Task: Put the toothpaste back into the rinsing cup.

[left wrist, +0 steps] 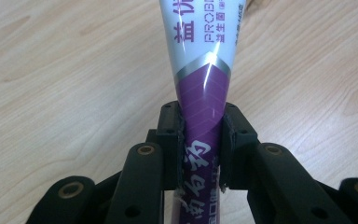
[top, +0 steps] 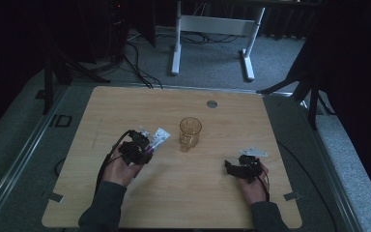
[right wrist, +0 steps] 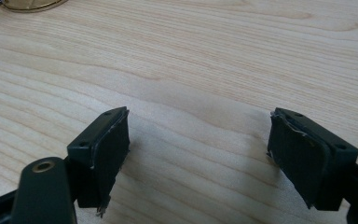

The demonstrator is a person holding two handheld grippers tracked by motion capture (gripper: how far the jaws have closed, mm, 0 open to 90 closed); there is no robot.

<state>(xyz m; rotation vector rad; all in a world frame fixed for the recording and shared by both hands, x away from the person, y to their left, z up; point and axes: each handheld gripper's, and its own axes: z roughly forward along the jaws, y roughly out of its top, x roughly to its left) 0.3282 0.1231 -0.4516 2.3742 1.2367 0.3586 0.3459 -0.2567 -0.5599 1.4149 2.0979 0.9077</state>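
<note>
Toothpaste tube (left wrist: pixel 200 93) is clamped in my left tool (left wrist: pixel 200 149); right tool (right wrist: pixel 200 154) gapes empty over the desk (right wrist: pixel 191 56). Amber glass cup (top: pixel 190 133) waits, so placing looks undone.

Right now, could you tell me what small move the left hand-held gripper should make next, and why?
Probably carry the tube toward the amber cup. The left hand-held gripper is shut on the tube's purple end, and the cup stands upright just beside it.

tube (left wrist: pixel 204 88): top + cap end cut off by frame | cup (right wrist: pixel 25 3): just rim edge visible
</note>
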